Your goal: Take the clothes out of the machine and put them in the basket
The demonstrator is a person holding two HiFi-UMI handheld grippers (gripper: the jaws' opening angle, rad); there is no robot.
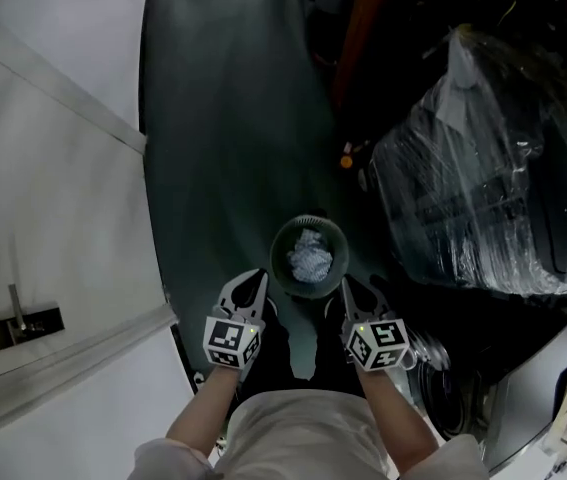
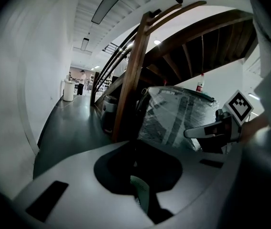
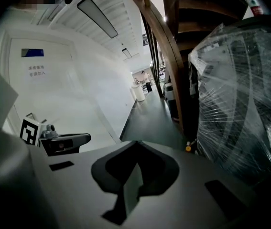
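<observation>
A pale, crumpled bundle of clothes [image 1: 310, 256] lies bunched in the round basket [image 1: 281, 230], which stands on the dark floor. The bundle fills most of the well and shows no clear long axis, being a lump rather than a spread garment. The basket sits straight ahead of the person and lower than both tools, centred in the gap between them. The left gripper [image 1: 258, 276] points toward the near-left of the basket's rim and the right gripper [image 1: 346, 284] toward its near-right. Both are just short of the rim in the head view, though well above it by the look of the steep downward angle, so neither hand is clearly nearer. Each gripper's own view looks level across the room and misses the basket. There the left gripper's [image 2: 142, 194] jaws stand closed together with nothing visible between them, and the right gripper's [image 3: 128, 194] jaws are likewise pressed together and empty. To the basket's right stands a plastic-wrapped bulk [image 1: 483, 198]. Nearer the person on that same side is what may be the grey machine [image 1: 528, 388], its opening too dark to see inside. If more clothes remain, the next reach probably goes to the basket's right and back toward the person, which favours the right hand.
</observation>
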